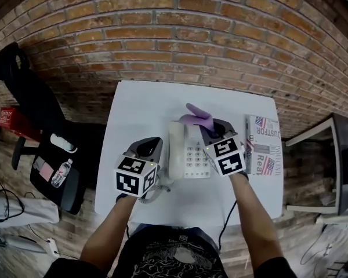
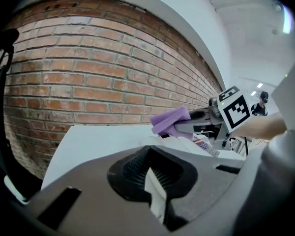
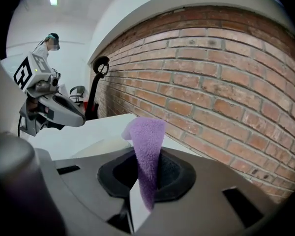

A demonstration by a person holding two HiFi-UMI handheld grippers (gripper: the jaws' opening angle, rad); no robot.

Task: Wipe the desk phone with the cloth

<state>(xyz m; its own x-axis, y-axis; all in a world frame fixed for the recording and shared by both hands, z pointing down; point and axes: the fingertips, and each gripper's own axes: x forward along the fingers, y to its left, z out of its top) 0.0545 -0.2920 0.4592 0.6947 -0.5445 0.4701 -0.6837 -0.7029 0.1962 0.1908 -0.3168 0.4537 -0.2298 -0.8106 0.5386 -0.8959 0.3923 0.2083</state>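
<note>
While your right gripper (image 1: 207,127) clamps the cloth (image 1: 195,116) over the desk phone (image 1: 189,153), your left gripper (image 1: 151,145) sits beside it. Left jaws together, empty.

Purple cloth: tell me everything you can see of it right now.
The purple cloth is a fuzzy, towel-like strip, curled over at its free end. The right gripper is shut on its lower part, so the rest stands out beyond the jaws. In the head view it hangs over the far edge of the white desk phone; whether it touches the phone cannot be told.
</note>
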